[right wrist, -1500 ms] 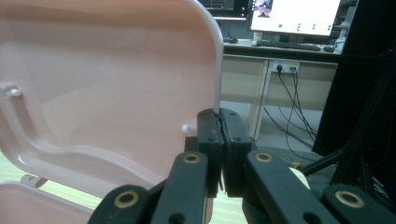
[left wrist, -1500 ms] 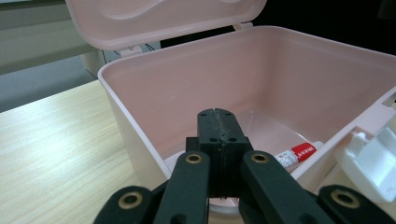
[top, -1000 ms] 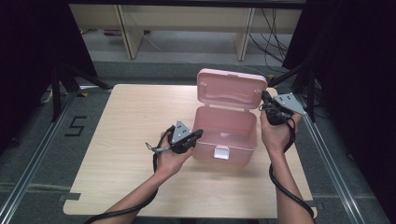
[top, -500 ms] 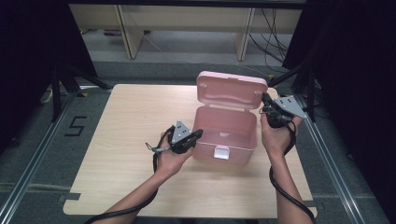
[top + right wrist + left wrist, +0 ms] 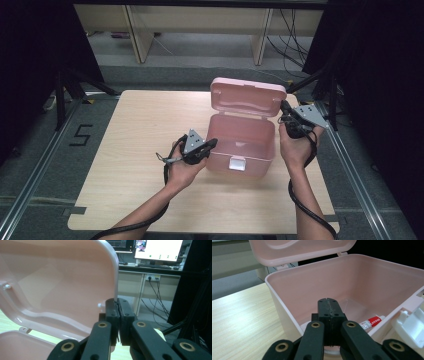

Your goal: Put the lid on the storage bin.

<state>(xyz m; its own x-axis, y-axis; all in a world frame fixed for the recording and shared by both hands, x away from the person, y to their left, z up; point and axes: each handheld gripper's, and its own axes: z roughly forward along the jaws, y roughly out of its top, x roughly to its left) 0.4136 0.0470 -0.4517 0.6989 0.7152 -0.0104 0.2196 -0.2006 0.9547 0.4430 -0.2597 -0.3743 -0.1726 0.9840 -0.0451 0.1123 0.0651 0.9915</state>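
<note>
High view: pink box point(image 5: 241, 142) sits right of centre on the table point(image 5: 135, 130), lid point(image 5: 247, 96) propped up; left gripper point(image 5: 210, 145) braces its front-left corner; right gripper point(image 5: 284, 107) at the lid's right edge, likely holding it up.

Left gripper view: jaws pressed together, empty; a tube point(image 5: 372, 322) lies inside the box.

Right gripper view: jaws pinching the lid's rim point(image 5: 115, 277).

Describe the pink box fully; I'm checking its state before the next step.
The pink box is glossy plastic, rectangular with rounded corners, and stands on the wooden table with its hinged lid raised upright at the back. A white latch sits on the front wall. Inside lies a small tube with a red label. The right gripper is shut on the lid's edge; the left gripper, shut, is by the box's left wall.
</note>
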